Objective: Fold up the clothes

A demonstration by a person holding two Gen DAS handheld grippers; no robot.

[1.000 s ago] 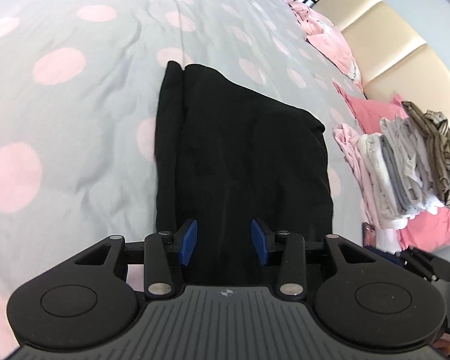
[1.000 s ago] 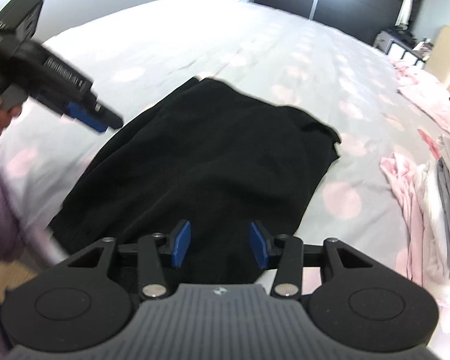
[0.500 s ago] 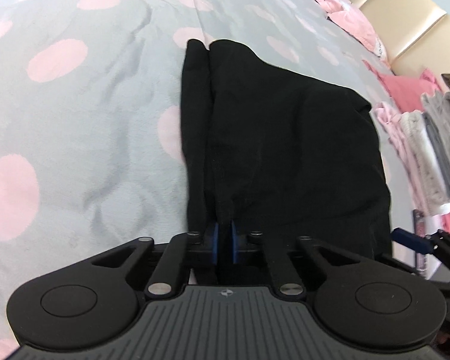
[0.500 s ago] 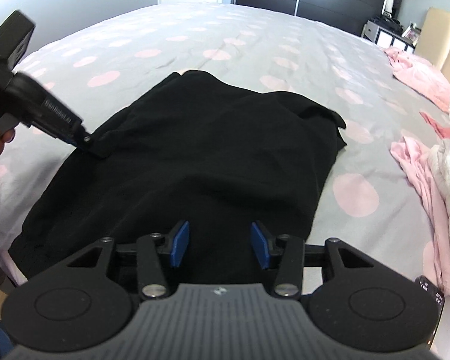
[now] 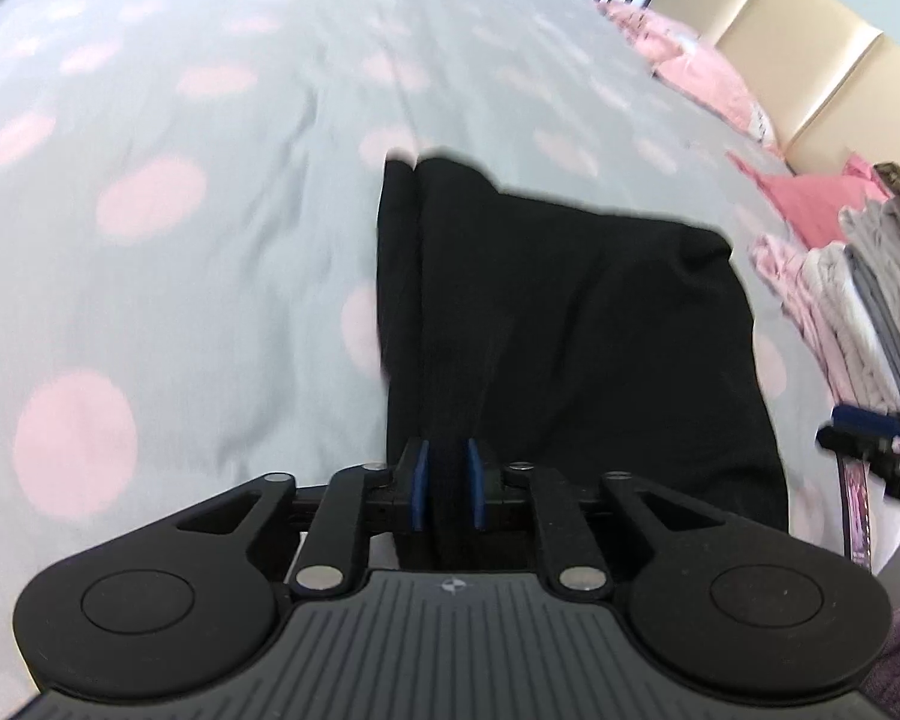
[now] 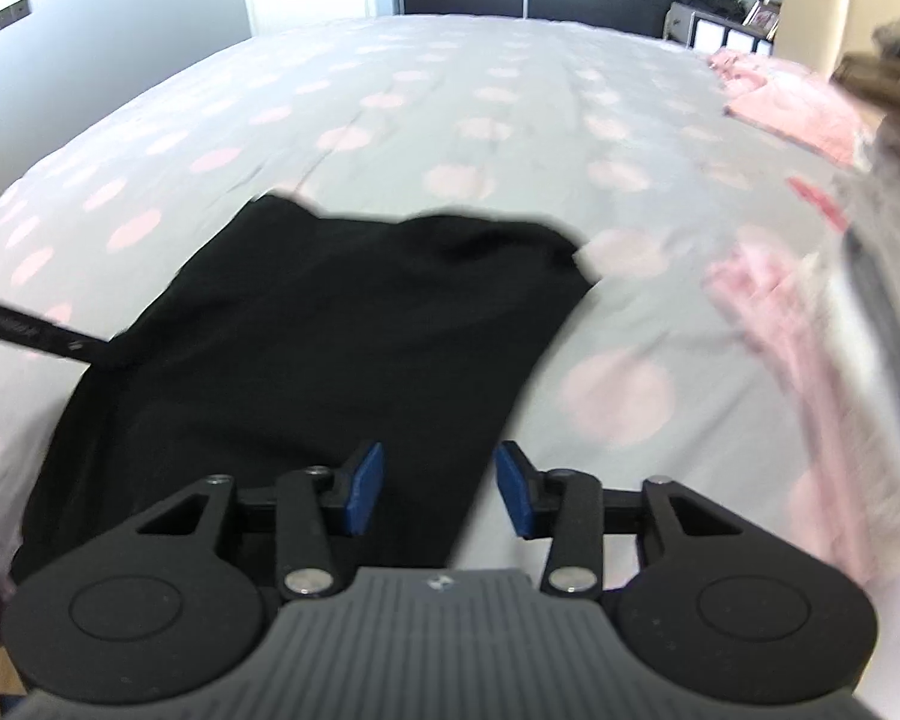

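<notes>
Spotted bedspread [image 5: 150,276] w/ black garment [image 5: 570,324] flat on it. Left gripper [image 5: 447,483] pinches garment's near-left fold, jaws easing apart; right gripper [image 6: 438,495] closing over near-right hem, fabric between, not yet gripped. Best lift both corners evenly, keep edge taut.

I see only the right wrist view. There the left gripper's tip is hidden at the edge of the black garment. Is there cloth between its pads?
Observer: Yes. A fold of the garment fills the gap in the left gripper, whose jaws are opening.
Operator: Is the garment folded on that side?
Observer: Yes, a narrow strip lies doubled along that edge.
Operator: The pile on my right is blurred. What is it?
Observer: A stack of folded clothes, grey, white and pink, near the headboard.
</notes>
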